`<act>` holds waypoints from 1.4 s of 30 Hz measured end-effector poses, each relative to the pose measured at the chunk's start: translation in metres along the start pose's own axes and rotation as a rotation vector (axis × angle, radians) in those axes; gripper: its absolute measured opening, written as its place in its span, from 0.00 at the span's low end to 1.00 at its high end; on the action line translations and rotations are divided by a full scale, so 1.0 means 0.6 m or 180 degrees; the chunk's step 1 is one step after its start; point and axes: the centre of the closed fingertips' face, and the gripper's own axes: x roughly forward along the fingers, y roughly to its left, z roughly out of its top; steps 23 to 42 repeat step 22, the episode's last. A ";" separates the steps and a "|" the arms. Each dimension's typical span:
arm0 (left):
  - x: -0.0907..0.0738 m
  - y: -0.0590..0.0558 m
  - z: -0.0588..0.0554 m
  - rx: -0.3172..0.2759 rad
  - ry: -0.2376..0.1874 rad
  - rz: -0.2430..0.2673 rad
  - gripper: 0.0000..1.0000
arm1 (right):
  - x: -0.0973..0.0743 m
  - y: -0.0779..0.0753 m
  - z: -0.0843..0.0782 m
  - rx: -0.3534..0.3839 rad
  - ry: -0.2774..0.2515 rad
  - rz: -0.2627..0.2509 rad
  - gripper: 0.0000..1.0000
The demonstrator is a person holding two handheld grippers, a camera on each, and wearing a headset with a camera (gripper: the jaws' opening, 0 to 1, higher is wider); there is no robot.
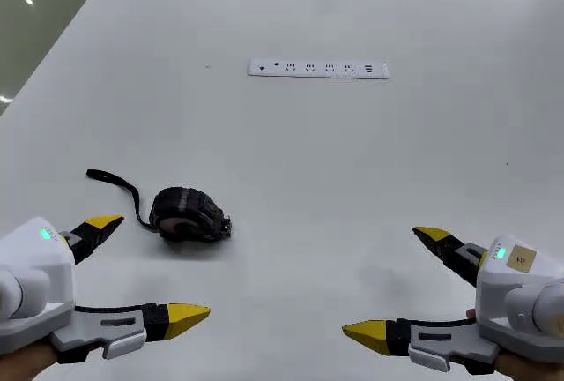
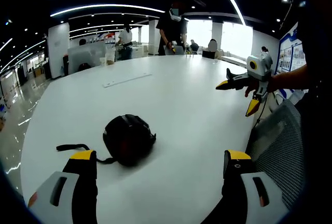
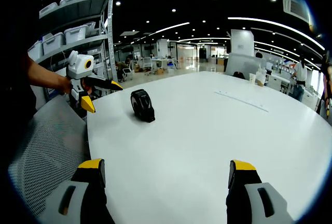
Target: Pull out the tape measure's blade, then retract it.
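Your left gripper (image 1: 163,266) and right gripper (image 1: 381,280) stood wide and empty, the tape measure (image 1: 188,215) lying near the left one on the table (image 1: 352,160), its blade tip indistinct, a power strip (image 1: 318,69) beyond.

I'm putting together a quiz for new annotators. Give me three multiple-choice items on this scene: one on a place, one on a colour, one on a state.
1. Where is the tape measure?
A. Held in a tool
B. On a shelf
C. On the table, by the left tool

2. What colour is the tape measure?
A. Black
B. Yellow
C. White

3. How do the left tool and the right tool stand?
A. Both shut
B. Both open and empty
C. One open, one shut

Answers:
1 C: it lies on the table just ahead of the left tool, untouched.
2 A: it looks black in every view.
3 B: the jaws of both stand wide apart with nothing between them.
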 end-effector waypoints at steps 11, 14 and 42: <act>0.002 -0.007 0.003 -0.0061 -0.0015 -0.0070 0.99 | -0.004 -0.002 -0.002 0.0019 0.0001 -0.0028 0.99; 0.002 -0.007 0.005 -0.0048 -0.0024 -0.0056 0.99 | -0.005 -0.002 -0.002 0.0016 0.0002 -0.0028 0.99; 0.000 -0.006 0.006 -0.0041 -0.0017 -0.0050 0.99 | -0.006 -0.003 -0.001 0.0021 -0.0002 -0.0038 0.99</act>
